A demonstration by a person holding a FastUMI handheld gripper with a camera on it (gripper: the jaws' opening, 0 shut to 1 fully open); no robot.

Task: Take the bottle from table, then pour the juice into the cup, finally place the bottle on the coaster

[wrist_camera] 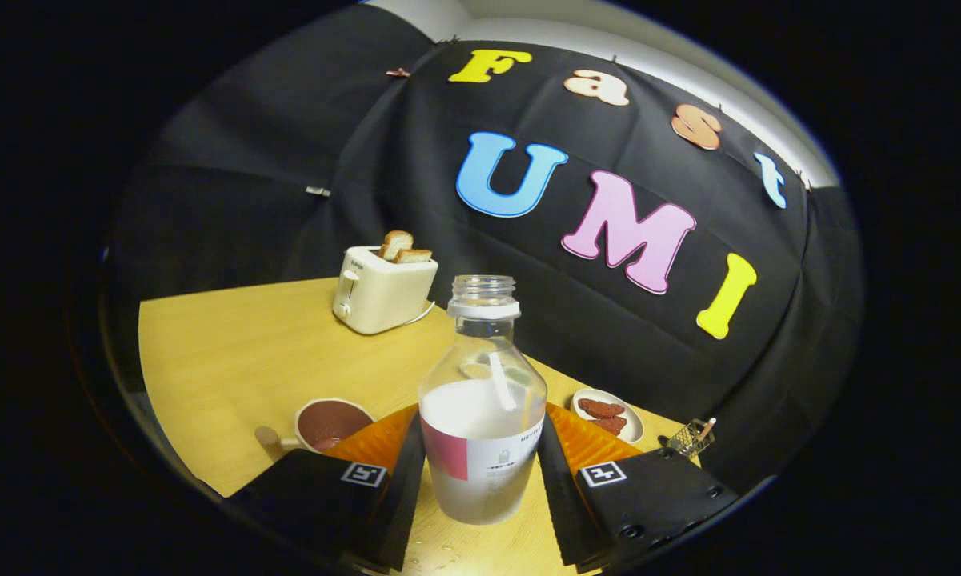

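A clear uncapped bottle (482, 352), about half full of whitish juice and wearing a white and pink label, stands upright between my fingers. My gripper (481, 428) is shut on the bottle, one finger pressing each side at label height. The bottle's base is low over the wooden table (232, 352); I cannot tell whether it touches. A cup (332, 424) with a handle and a brownish inside sits just ahead of the left finger (404, 480).
A cream toaster (382, 292) holding two bread slices stands at the back of the table against the black cloth wall. A small white dish (608, 414) of reddish-brown pieces and a tiny wire basket (688, 437) lie beyond the right finger. A few droplets (448, 552) wet the table under the bottle.
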